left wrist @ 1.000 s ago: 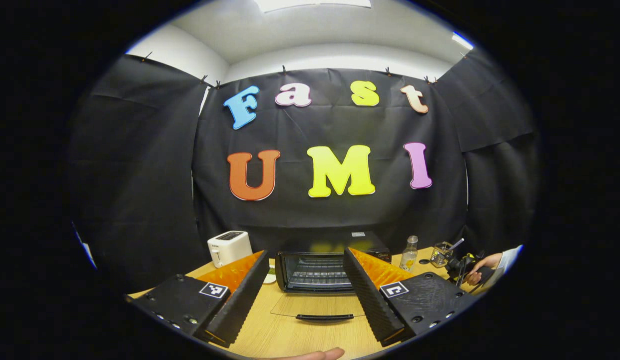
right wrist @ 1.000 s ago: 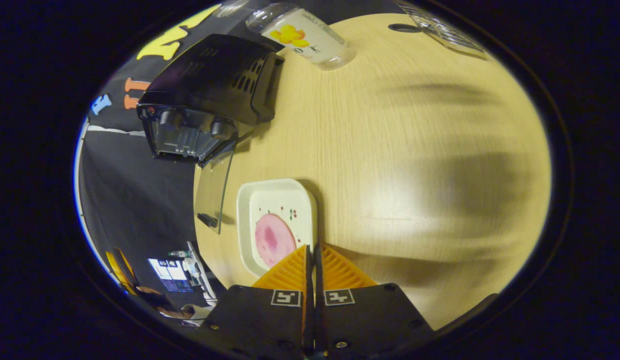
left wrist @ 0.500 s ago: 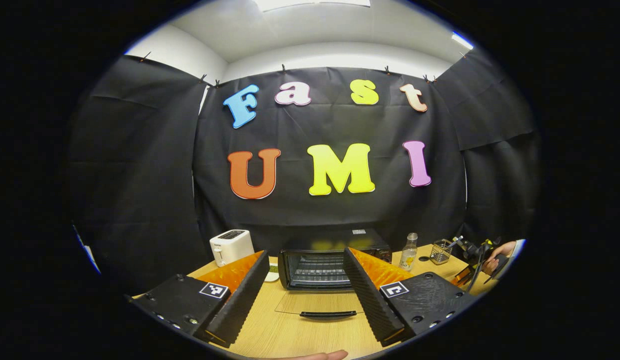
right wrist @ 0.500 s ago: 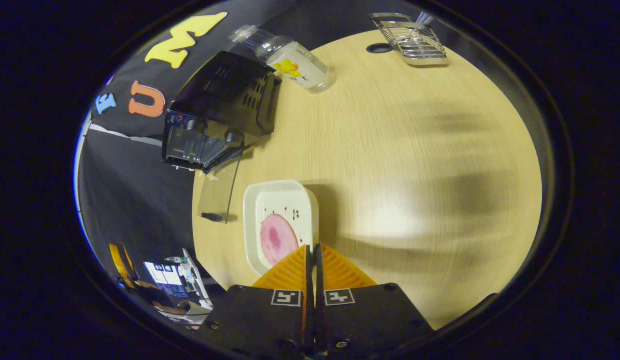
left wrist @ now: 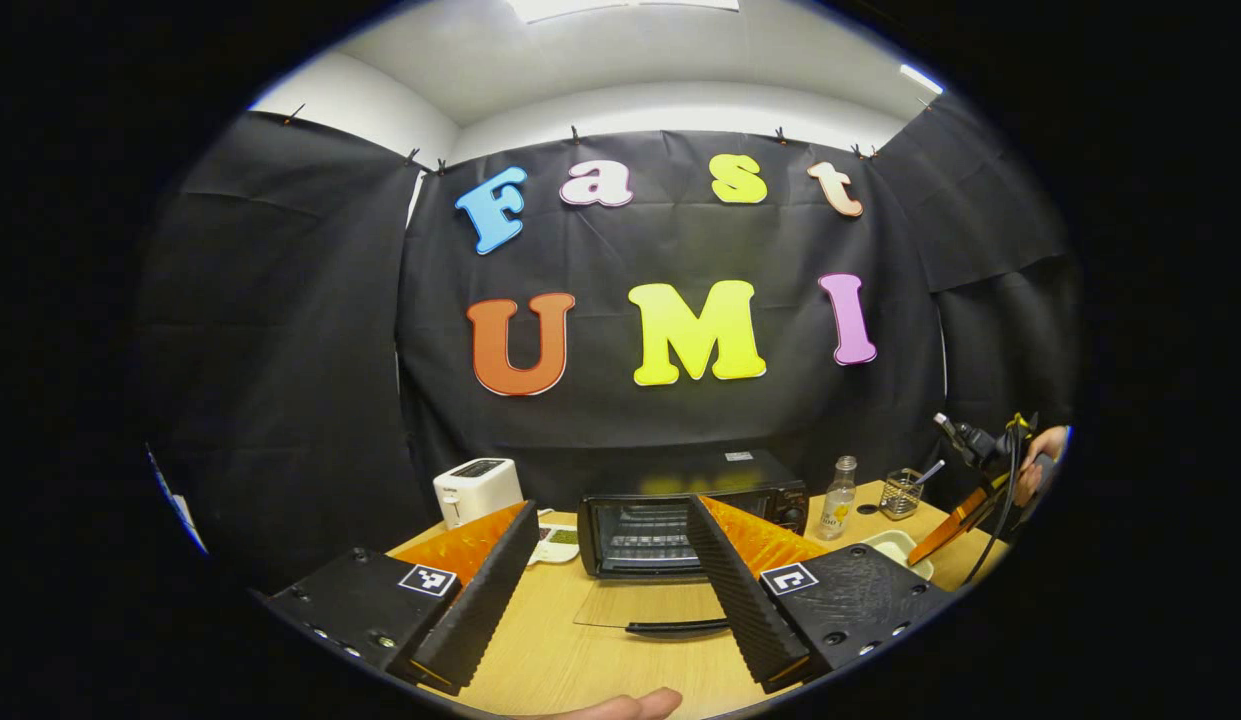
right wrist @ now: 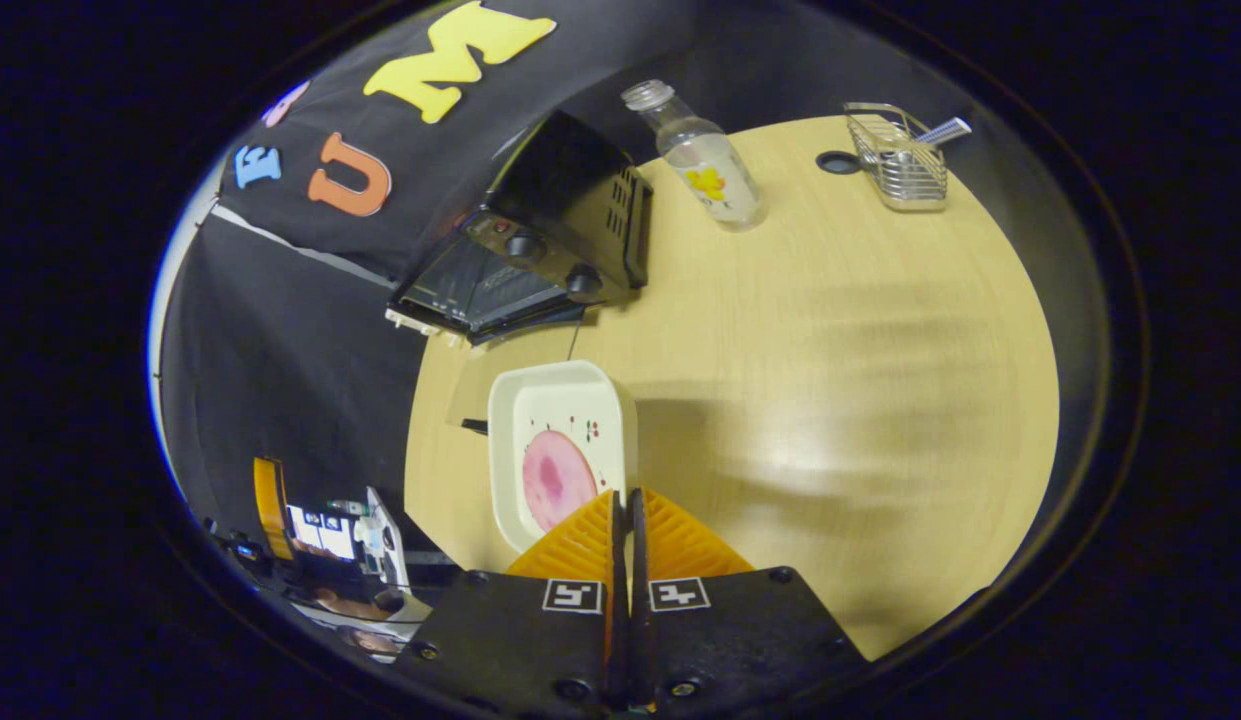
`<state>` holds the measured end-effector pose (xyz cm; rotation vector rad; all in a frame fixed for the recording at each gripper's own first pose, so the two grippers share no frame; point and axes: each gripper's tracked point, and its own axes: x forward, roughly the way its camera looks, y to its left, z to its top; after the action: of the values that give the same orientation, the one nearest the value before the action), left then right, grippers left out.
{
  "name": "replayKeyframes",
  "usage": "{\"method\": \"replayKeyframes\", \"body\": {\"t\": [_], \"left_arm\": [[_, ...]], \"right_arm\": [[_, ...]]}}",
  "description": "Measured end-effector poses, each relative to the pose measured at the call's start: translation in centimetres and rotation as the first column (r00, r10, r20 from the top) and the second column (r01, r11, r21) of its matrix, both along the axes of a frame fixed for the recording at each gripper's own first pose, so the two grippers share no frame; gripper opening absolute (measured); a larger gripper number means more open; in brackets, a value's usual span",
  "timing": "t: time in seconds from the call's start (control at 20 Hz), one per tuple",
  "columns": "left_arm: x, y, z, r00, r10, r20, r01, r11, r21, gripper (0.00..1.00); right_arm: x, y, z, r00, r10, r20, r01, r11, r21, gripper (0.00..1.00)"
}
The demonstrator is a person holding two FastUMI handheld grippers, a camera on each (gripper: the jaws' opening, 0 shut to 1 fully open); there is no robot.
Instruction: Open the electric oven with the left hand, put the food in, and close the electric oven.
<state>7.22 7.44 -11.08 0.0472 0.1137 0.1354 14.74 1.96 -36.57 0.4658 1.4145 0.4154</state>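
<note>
Standing on a pale wooden table (left wrist: 580, 660) is a black electric oven (left wrist: 695, 500), its glass door (left wrist: 650, 605) dropped flat toward the viewer, wire rack visible inside. No brand name or writing on it is sharp enough to read.

In the left gripper view, the left gripper (left wrist: 610, 590) has its fingers spread wide with nothing between them; the oven mouth and the door's dark handle (left wrist: 675, 627) sit framed in that gap, well beyond the fingertips. Left of the fingers stands a white toaster (left wrist: 477, 490). Right of them are a clear bottle (left wrist: 836, 498) with a yellow-flower label, a wire basket (left wrist: 901, 494), and the other gripper held in a hand (left wrist: 1040, 465).

In the right gripper view, the right gripper (right wrist: 627, 505) is pinched tight on the near rim of a white square dish (right wrist: 560, 450). A round pink slice of food (right wrist: 552, 480) lies in it, just left of the fingertips. The oven lies farther ahead, beyond the dish.
</note>
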Motion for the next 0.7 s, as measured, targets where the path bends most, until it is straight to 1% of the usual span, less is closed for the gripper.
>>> {"method": "replayKeyframes", "body": {"t": [0.05,0.1,0.15,0.2,0.25,0.3,0.35,0.4,0.45,0.5,0.55,0.6,0.7], "left_arm": [[-0.1,0.4,-0.2,1.000,0.004,-0.002,-0.004,1.000,0.012,0.95],[-0.1,0.8,-0.3,1.000,0.011,-0.002,-0.011,1.000,0.022,0.95],[-0.1,1.4,-0.3,1.000,0.027,0.007,-0.028,0.999,0.031,0.95],[0.0,1.9,-0.2,0.999,0.037,0.017,-0.037,0.999,0.035,0.95],[-0.2,2.2,-0.2,0.999,0.039,0.025,-0.040,0.999,0.032,0.96],[-0.3,2.3,-0.1,0.999,0.034,0.029,-0.034,0.999,0.020,0.96],[-0.3,2.4,-0.3,0.999,0.027,0.028,-0.027,1.000,0.001,0.96],[-0.5,2.7,-0.7,0.999,0.021,0.025,-0.021,1.000,-0.019,0.96],[-0.5,2.9,-0.9,1.000,0.018,0.020,-0.018,0.999,-0.030,0.96],[-0.5,3.8,-1.2,1.000,0.025,0.017,-0.024,0.999,-0.035,0.96],[-0.6,4.6,-1.4,0.999,0.037,0.014,-0.036,0.999,-0.033,0.96],[-0.7,5.1,-1.8,0.999,0.050,0.008,-0.050,0.998,-0.031,0.96],[-0.9,5.4,-2.9,0.999,0.049,-0.021,-0.050,0.997,-0.061,0.96]], "right_arm": [[0.1,0.8,0.1,1.000,0.000,-0.005,0.000,1.000,0.004,0.01],[0.3,1.6,0.1,1.000,0.008,-0.015,-0.008,1.000,0.008,0.04],[0.4,2.6,0.1,1.000,0.016,-0.026,-0.015,1.000,0.011,0.01],[0.7,3.6,0.0,0.999,0.015,-0.035,-0.014,1.000,0.014,0.04],[0.9,4.7,-0.2,0.999,0.014,-0.044,-0.013,1.000,0.019,0.01],[1.4,5.7,-0.5,0.999,0.005,-0.047,-0.004,1.000,0.024,0.04],[1.8,6.9,-0.8,0.999,-0.006,-0.048,0.008,1.000,0.030,0.01],[2.6,7.9,-1.0,0.998,-0.049,-0.048,0.051,0.998,0.038,0.01],[3.3,9.1,-1.1,0.994,-0.095,-0.050,0.097,0.994,0.041,0.04],[4.0,9.9,-1.3,0.990,-0.132,-0.052,0.134,0.990,0.039,0.01],[4.6,10.6,-1.7,0.984,-0.168,-0.051,0.170,0.985,0.030,0.04],[5.1,11.3,-1.9,0.980,-0.193,-0.047,0.194,0.981,0.025,0.01],[6.0,13.1,-2.1,0.965,-0.255,-0.055,0.258,0.965,0.042,0.01]]}}
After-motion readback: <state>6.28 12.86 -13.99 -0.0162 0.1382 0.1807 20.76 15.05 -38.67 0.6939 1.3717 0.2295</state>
